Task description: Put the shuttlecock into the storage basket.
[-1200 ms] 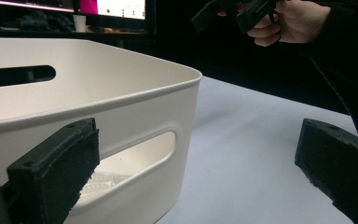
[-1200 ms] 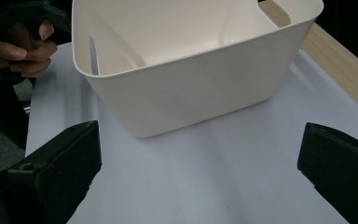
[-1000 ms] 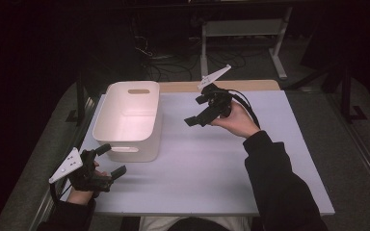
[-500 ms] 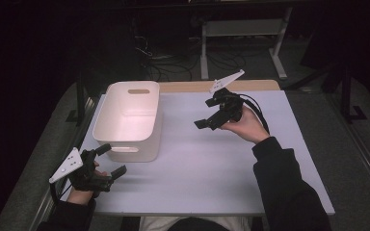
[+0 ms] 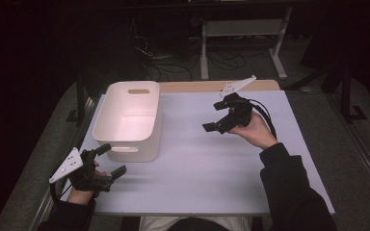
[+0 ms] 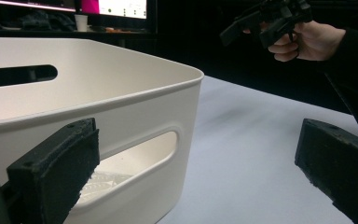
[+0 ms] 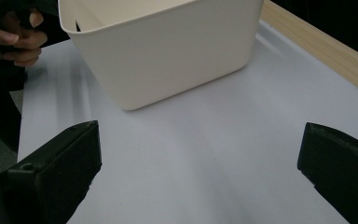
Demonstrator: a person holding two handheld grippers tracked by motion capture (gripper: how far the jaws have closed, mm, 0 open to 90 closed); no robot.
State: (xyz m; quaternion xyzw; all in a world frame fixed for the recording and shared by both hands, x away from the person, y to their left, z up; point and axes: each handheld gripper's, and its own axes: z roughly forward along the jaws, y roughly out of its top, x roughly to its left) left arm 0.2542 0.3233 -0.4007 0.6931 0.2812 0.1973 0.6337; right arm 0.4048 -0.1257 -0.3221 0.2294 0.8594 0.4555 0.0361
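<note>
At the near left corner of the table [image 5: 197, 159], the left gripper [image 5: 110, 158] rests low in the person's hand, its jaws spread wide with nothing between them. It sits where it sat half a second and a full second ago, just in front of the near end of the white bin [image 5: 130, 120]. In the left gripper view the bin's near wall with its slot handle stands just past the left jaw, apart from it.

The bin itself has not shifted: it stands upright on the left part of the table, long side running near to far, and looks empty.

To the right, the right gripper [image 5: 215, 117] is held up above the table's far right part, jaws wide apart and holding nothing, pointing left toward the bin. Over the last second it has drifted rightward and slightly nearer, away from the bin. Its own view looks down at the bin's side wall across bare tabletop.
</note>
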